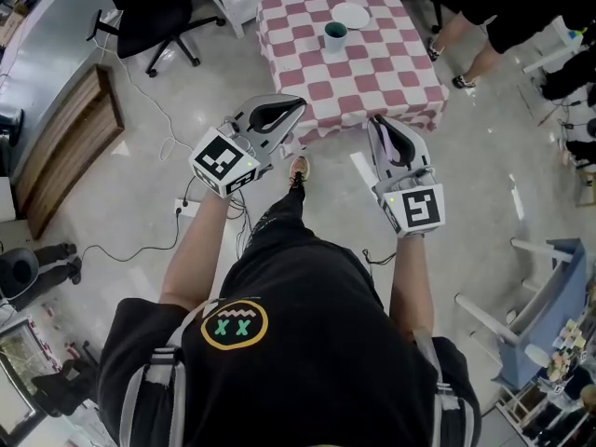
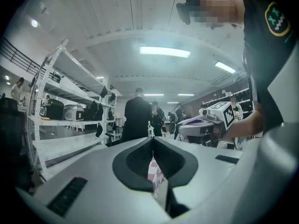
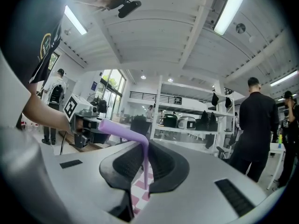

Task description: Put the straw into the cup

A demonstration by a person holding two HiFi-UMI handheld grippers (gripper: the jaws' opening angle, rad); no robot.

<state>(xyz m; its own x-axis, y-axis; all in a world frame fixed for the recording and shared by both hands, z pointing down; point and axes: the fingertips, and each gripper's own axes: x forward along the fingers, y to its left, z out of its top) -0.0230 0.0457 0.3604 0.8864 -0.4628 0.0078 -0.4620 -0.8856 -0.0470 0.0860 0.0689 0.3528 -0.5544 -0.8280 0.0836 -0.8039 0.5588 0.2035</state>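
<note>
**Two grippers side by side, short of the table**

Left gripper [image 1: 298,106]: jaws clenched tip to tip, nothing btw the pads. Only a strip of checked cloth shows through the gap lower down.

Right gripper [image 1: 375,122]: jaws clamped on the straw [image 3: 119,127]. Straw is purple, bendy type. Long part stands upright btw the pads, lower end poking out below them. Short bent part sticks out sideways at the top, toward the left gripper. Not made out in head view.

Both grippers are held out in front of the person at about the same level, near each other but apart, both pointing toward the table [image 1: 391,82]. Table has a red/white checked cloth and stands ahead of the person, past their foot [image 1: 298,168].

Cup [image 1: 335,33]: dark teal, upright, on the far half of the table, just beside a white round plate [image 1: 351,15]. Straw well apart from cup, not in it.

Bkgd: shelving [image 3: 187,108] w/ appliances, several people standing.
</note>
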